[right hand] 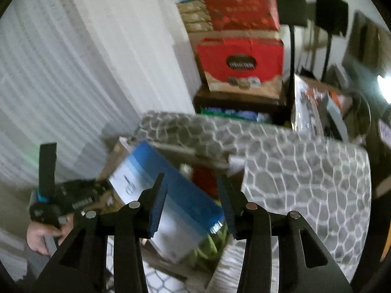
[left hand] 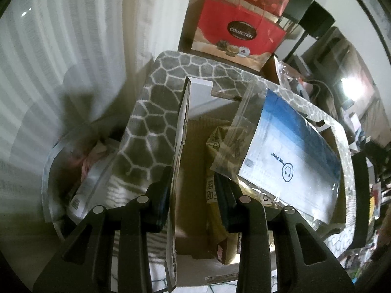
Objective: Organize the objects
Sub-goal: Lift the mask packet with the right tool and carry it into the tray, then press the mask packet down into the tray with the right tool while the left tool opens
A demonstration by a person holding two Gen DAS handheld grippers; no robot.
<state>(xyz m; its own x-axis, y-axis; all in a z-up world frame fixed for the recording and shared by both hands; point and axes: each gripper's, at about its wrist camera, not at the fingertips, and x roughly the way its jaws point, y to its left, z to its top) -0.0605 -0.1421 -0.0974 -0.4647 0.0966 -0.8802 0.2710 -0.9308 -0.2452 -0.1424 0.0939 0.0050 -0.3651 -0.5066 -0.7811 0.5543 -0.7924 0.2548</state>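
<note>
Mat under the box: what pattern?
Grey mat with white lines forming a cobblestone-like pattern; sharpest in the left wrist view.

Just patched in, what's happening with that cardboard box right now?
The left claw grips the upright flap of the brown cardboard box, holding it open. A clear bag of blue-and-white face masks lies across the box's contents. The right claw hovers above that bag, jaws apart, pinching nothing.

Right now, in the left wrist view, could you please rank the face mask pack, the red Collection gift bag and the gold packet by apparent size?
1. Face mask pack
2. Red Collection gift bag, farther away, so truly unsure
3. Gold packet, partly hidden
</note>
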